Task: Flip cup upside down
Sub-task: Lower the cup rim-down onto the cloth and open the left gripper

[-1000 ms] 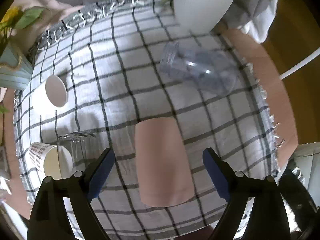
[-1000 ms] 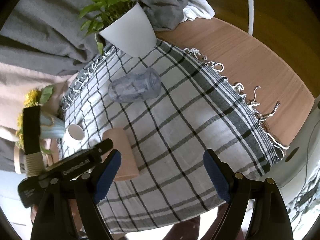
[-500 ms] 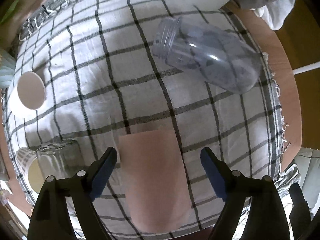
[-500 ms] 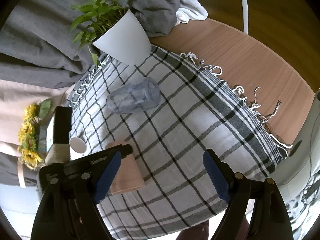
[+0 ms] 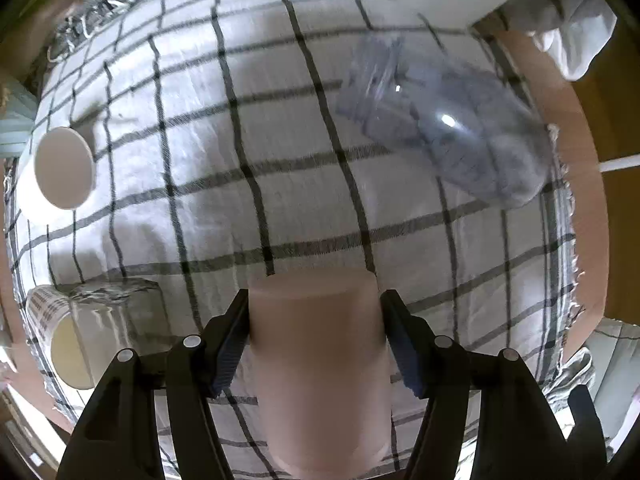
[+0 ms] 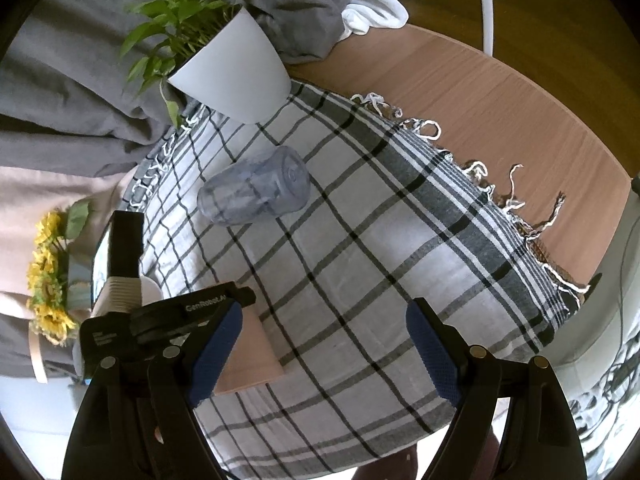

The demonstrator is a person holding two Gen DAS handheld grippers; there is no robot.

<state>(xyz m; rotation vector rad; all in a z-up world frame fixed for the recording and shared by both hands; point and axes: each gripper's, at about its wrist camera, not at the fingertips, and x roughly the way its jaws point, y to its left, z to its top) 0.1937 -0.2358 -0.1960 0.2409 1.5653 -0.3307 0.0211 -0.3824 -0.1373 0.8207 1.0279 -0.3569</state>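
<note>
Left gripper (image 5: 314,344) has closed on smooth pink cup (image 5: 320,364).

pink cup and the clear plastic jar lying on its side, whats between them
Only bare checked tablecloth. In the left wrist view, nothing sits between the pink cup, gripped by the left claw, and the clear plastic jar.

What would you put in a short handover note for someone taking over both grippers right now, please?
Left gripper: shut on the pink cup, which lies on its side on the checked cloth.
Right gripper: open, empty, above the cloth.
Done: the cup is gripped.
Left: lift it, turn it and set it down upside down. Mind the clear plastic jar lying beyond it.
</note>
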